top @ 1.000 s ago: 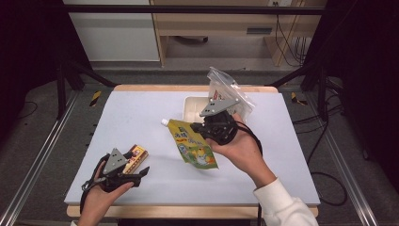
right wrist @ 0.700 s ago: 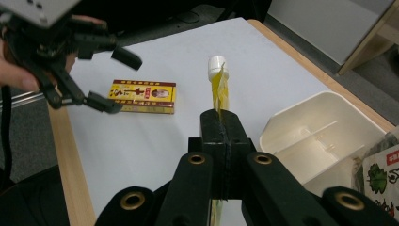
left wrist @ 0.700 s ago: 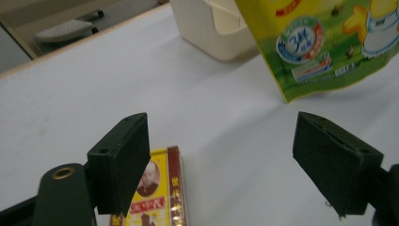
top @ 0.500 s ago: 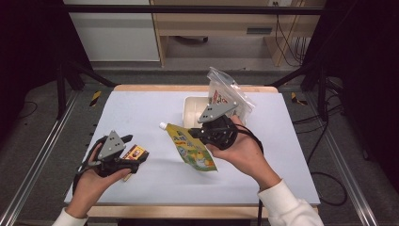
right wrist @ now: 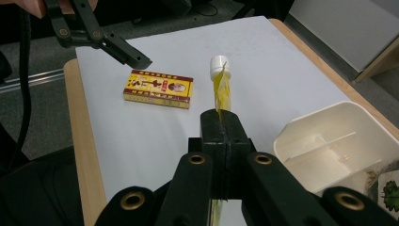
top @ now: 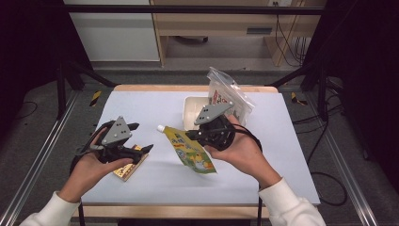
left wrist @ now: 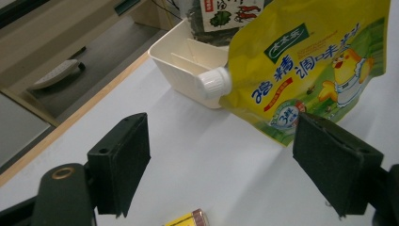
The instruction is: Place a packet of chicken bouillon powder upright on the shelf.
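While the right gripper (top: 195, 135) has its jaws pinched tight on the yellow spouted pouch (top: 190, 150), holding it edge-up off the table (top: 155, 106) near the middle, white cap (right wrist: 219, 62) pointing toward the left side, nothing has gone into the cream divided bin (top: 192, 109) at the far edge except a clear zip bag (top: 230, 96) of dried stuff standing at its far right end. The left gripper (top: 143, 149) hangs above the yellow-and-red box (right wrist: 158, 88), jaws spread wide with nothing between them (in the left gripper view the box (left wrist: 186, 220) peeks in below the gap, not touched). That box lies flat near the front left corner, well apart from the bin.

Judged progress: looks like a sort-into-bin job, early to middle. One item in the bin, the pouch lifted but not yet placed, the box not yet gripped. Left to do: carry the pouch to a compartment, release, then pick up the box and bin it.
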Available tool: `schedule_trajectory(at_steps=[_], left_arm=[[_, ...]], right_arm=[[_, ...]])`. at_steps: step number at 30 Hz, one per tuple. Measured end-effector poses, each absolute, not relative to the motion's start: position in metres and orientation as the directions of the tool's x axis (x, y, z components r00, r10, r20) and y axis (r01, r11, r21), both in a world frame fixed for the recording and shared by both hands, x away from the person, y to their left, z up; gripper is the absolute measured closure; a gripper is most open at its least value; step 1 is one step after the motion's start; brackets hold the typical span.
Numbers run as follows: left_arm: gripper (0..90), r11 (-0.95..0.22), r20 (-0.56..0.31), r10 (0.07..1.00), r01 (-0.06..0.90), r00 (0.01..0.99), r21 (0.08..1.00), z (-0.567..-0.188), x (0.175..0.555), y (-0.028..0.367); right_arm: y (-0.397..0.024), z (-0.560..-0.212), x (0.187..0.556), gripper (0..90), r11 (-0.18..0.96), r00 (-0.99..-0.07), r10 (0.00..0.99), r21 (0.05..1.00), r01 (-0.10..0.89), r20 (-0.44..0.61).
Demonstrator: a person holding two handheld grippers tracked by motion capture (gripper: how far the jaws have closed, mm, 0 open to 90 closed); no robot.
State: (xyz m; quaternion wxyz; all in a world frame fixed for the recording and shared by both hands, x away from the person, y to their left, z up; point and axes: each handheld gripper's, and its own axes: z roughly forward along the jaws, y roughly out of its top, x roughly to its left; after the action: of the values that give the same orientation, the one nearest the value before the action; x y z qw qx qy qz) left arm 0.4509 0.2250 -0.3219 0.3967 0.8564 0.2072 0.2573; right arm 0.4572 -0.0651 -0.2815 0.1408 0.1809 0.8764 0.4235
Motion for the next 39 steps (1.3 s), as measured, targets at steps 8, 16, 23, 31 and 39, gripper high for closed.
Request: schedule_trajectory(at_steps=[8, 16, 23, 31, 39], left_arm=[[19.7, -0.623, 0.278, 0.513, 0.130, 0.812, 0.772, -0.316, 0.464, 0.209], [20.1, -0.627, 0.269, 0.493, 0.122, 0.828, 0.770, -0.315, 0.472, 0.200], [21.1, -0.637, 0.266, 0.471, 0.116, 0.841, 0.762, -0.319, 0.478, 0.193], [22.9, -0.657, 0.273, 0.433, 0.094, 0.859, 0.748, -0.318, 0.484, 0.182], [30.6, -0.675, 0.276, 0.389, 0.068, 0.879, 0.735, -0.321, 0.491, 0.167]], right_arm=[[-0.063, -0.281, 0.460, 90.0, 0.578, -0.899, 0.429, 0.792, 0.195, -0.092], [-0.064, -0.281, 0.461, 90.0, 0.579, -0.902, 0.424, 0.791, 0.196, -0.087], [-0.064, -0.281, 0.460, 90.0, 0.583, -0.905, 0.416, 0.790, 0.190, -0.090], [-0.064, -0.281, 0.461, 90.0, 0.582, -0.906, 0.415, 0.790, 0.192, -0.086], [-0.064, -0.282, 0.461, 90.0, 0.579, -0.905, 0.417, 0.792, 0.192, -0.084]])
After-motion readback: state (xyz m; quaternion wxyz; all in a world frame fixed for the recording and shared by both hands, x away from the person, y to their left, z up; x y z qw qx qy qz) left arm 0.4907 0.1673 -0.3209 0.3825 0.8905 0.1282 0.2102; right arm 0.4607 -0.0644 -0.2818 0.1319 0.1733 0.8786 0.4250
